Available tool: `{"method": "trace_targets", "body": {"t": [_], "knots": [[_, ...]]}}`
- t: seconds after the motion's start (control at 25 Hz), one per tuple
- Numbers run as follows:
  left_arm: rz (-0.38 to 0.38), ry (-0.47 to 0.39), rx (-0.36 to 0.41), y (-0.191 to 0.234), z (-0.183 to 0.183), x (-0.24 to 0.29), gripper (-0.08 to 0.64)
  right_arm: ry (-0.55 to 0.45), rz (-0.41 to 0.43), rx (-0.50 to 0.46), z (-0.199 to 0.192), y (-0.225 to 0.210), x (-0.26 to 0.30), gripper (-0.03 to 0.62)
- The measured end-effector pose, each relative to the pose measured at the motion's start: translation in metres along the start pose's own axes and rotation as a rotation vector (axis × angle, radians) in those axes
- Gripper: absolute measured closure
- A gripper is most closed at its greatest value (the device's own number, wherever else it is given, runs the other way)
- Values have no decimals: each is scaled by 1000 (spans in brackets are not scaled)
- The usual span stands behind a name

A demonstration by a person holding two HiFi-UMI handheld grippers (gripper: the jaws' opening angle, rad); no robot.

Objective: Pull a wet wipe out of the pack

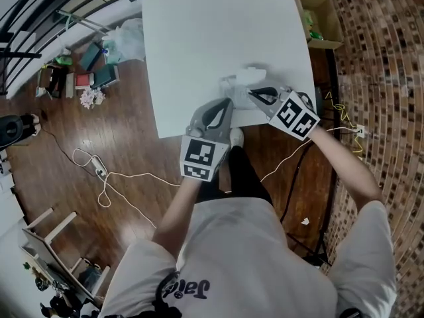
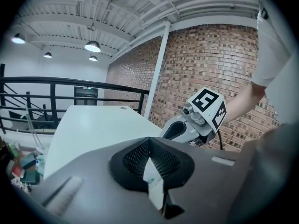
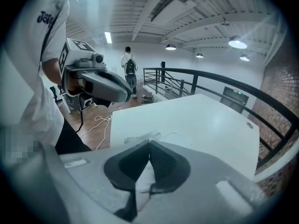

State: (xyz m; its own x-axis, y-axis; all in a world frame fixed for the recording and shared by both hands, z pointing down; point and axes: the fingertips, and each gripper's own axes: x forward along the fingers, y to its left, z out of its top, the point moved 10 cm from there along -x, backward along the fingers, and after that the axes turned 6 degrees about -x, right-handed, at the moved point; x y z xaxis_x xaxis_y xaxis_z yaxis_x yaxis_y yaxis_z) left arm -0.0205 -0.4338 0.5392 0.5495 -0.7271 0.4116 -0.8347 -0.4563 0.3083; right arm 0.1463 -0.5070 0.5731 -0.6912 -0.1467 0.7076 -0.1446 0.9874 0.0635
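Observation:
A white wet wipe pack (image 1: 242, 82) lies near the front edge of the white table (image 1: 218, 25). My left gripper (image 1: 229, 104) reaches it from the near left. In the left gripper view the left gripper (image 2: 149, 143) is shut on a white labelled edge of the pack (image 2: 154, 180). My right gripper (image 1: 252, 93) comes in from the right onto the pack's top. In the right gripper view the right gripper (image 3: 149, 147) is shut, with white wipe material (image 3: 141, 177) pinched between the pads. The crumpled pack (image 3: 140, 138) shows just beyond the jaws.
An open cardboard box (image 1: 322, 17) stands by the table's far right corner. Cables (image 1: 106, 177) trail over the wooden floor, and boxes and clutter (image 1: 89, 75) sit to the left. A black railing (image 3: 205, 80) runs behind the table. A person (image 3: 127, 62) stands far off.

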Motion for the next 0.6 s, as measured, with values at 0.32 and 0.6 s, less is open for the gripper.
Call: {"method": "trace_targets", "body": {"t": [0.32,0.6], "knots": [[-52,-10,-4,-9,19,-9,544,-9,-27,-45,21,5,-37,600],[-67,-39,4,-8,35,-15,544,-55,-81,-42,46,-1,-68,600]]}}
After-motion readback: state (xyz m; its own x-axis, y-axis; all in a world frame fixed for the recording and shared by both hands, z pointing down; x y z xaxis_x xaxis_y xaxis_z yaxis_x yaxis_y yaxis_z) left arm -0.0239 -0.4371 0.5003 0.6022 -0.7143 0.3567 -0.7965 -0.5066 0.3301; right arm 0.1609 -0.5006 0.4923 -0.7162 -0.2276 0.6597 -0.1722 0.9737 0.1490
